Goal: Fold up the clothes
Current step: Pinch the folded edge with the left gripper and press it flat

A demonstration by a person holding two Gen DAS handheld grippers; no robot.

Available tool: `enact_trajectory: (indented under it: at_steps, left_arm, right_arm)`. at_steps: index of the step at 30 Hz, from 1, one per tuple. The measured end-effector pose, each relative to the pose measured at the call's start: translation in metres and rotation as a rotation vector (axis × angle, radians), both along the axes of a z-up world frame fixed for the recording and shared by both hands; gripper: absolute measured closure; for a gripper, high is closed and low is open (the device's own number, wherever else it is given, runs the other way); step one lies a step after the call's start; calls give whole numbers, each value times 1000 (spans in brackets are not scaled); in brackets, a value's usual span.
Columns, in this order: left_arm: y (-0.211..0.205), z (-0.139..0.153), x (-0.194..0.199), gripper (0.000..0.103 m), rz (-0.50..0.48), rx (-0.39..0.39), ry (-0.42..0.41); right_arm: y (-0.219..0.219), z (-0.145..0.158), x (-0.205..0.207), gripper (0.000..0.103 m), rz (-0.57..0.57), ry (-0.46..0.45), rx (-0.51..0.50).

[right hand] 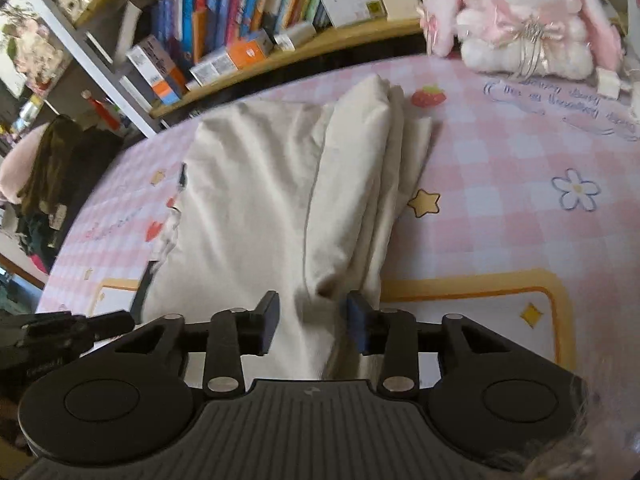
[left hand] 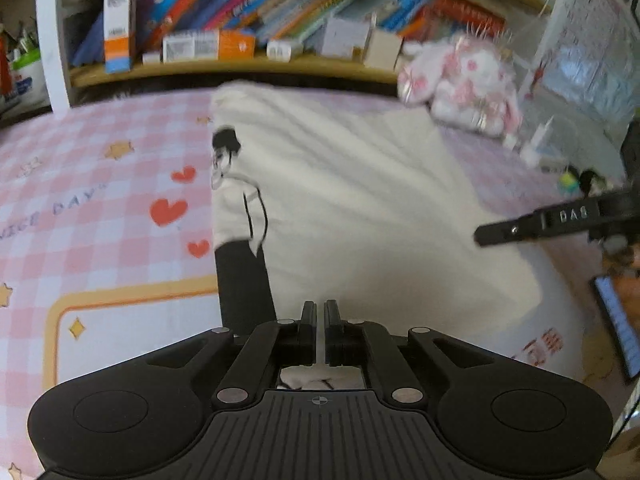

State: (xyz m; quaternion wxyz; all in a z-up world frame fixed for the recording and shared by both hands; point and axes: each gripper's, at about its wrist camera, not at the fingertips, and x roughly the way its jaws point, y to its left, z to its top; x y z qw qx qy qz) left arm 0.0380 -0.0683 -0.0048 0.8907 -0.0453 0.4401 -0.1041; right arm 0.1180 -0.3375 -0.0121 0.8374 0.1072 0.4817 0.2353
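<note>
A cream shirt [right hand: 256, 216] is spread on the pink checked bed [right hand: 500, 152]. The left gripper [left hand: 320, 320] is seen with jaws pressed together at its 6 o'clock hem; the right gripper [right hand: 312, 322] is held with jaws spread around a fold.

A pink checked sheet [right hand: 500, 152] printed with stars and hearts covers the surface. At the far edge stands a wooden bookshelf [left hand: 240, 68] of tilted books [left hand: 256, 0]. A plush rabbit [right hand: 520, 16] sits far right.

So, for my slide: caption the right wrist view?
Open right gripper straddling the cream shirt's near edge on the pink checked cloth.
</note>
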Motion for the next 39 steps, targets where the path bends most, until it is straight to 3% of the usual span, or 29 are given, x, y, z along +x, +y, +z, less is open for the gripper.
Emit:
enact_trajectory:
  at_steps: [3, 10, 12, 16, 18, 21, 24, 27, 30, 32, 34, 36, 39]
  left_arm:
    - [6, -5, 0, 98, 25, -20, 25]
    - [14, -3, -1, 97, 31, -46, 48]
    - [18, -1, -3, 96, 36, -34, 51]
    - [36, 11, -7, 84, 79, -28, 19]
    - [47, 16, -2, 77, 106, -46, 3]
    - [64, 21, 11, 72, 134, -80, -9]
    - [76, 21, 32, 72, 134, -103, -9]
    - [88, 18, 53, 72, 133, -126, -7]
    - [97, 15, 70, 69, 137, -142, -1]
    - [102, 12, 80, 55, 138, -152, -3]
    - [107, 10, 89, 48, 134, -163, -4]
    - [110, 7, 96, 47, 120, -178, -4]
    - [118, 1, 109, 46, 116, -225, 9]
  right_arm:
    - [-2, 4, 0, 94, -11, -6, 11]
    - [-5, -14, -3, 94, -33, -2, -14]
    - [-6, -12, -4, 85, -36, -9, -28]
    - [-11, -4, -11, 75, -70, -40, -35]
    - [-12, -2, -13, 58, -86, -44, -42]
    - [-13, -7, -15, 59, -100, -17, -26]
    - [-14, -15, -16, 71, -128, 22, -15]
    - [-16, -16, -19, 75, -168, 32, -4]
    - [-18, -16, -23, 76, -210, 37, 6]
    - [-14, -12, -26, 75, -222, 21, -21]
    - [-8, -5, -30, 69, -235, -13, -69]
    - [-3, 2, -35, 51, -247, -54, -113]
    - [5, 9, -39, 41, -260, -87, -126]
